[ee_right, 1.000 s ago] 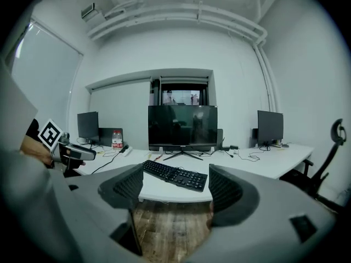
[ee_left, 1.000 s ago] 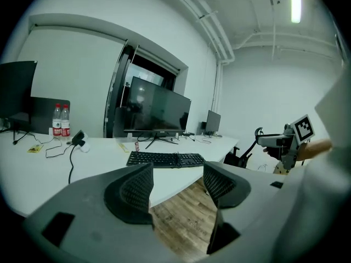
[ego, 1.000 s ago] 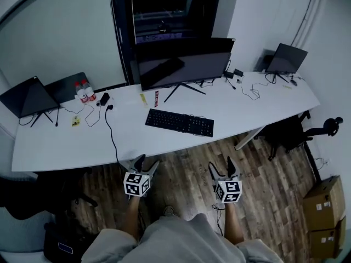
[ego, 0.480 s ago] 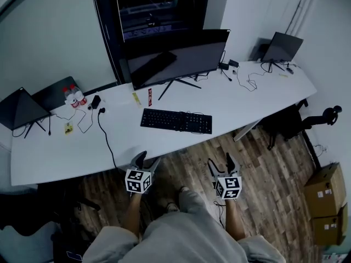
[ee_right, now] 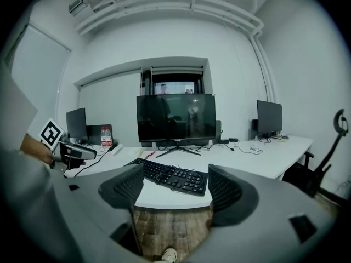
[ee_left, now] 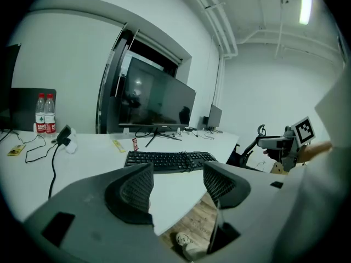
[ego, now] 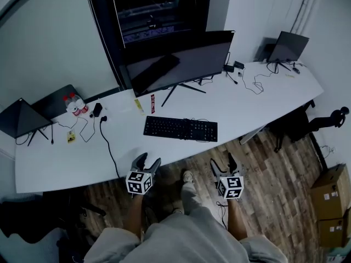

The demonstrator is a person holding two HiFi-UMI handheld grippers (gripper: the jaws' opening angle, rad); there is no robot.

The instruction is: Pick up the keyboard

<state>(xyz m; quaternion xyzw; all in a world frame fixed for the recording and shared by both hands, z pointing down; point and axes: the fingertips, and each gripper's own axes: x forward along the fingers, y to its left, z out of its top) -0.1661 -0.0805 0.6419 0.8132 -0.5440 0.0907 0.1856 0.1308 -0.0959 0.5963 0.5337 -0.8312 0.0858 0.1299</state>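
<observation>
Black full-size keyboard (ego: 180, 129), untouched on the white desk (ego: 247, 106).
Lying flat, keys up, near the desk's front edge, with the long side roughly along that edge and slightly skewed to it. Placed in front of the large dark monitor (ego: 178, 62), just clear of its stand legs. Slim, low profile, dark all over. Thin dark cable (ee_right: 159, 173) looped loosely over the keys near the middle.
</observation>
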